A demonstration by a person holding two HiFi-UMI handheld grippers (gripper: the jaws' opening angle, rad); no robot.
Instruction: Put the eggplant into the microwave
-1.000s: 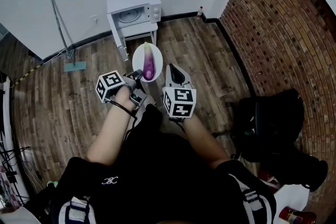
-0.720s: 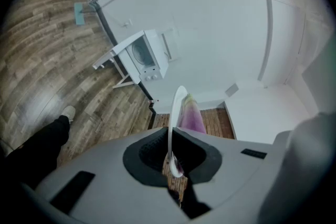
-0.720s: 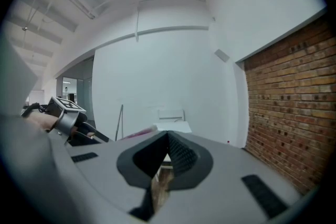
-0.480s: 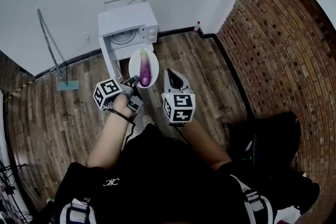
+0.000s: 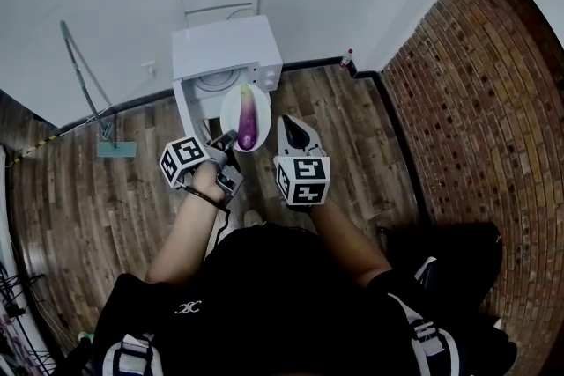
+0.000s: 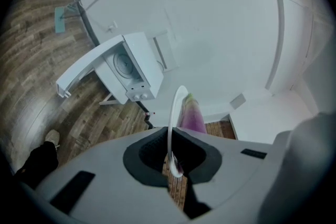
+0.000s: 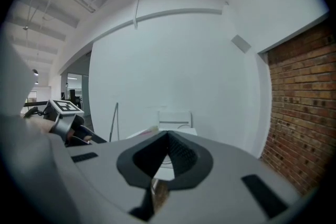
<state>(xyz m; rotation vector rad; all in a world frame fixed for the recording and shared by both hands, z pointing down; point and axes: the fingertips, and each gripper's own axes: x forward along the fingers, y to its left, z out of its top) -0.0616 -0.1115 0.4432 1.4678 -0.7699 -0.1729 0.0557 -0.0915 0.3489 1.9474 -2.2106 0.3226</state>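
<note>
Left gripper [image 5: 231, 139]: jaws are clamped on the plate [image 5: 230, 104] rim. The eggplant [image 5: 248, 119] lies on it, just before the microwave [image 5: 225, 48] (door open). Right gripper [image 5: 293, 126]: jaws pressed together, nothing held. The cavity is partly hidden by the plate. A mop [image 5: 88, 84] is seen left of the microwave, a bottle [image 5: 347, 58] right.

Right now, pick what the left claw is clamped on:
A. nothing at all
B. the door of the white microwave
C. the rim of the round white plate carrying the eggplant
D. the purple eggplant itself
C: in the left gripper view the left claw pinches the edge of the round white plate, and the purple eggplant lies on that plate beyond the pads.
</note>
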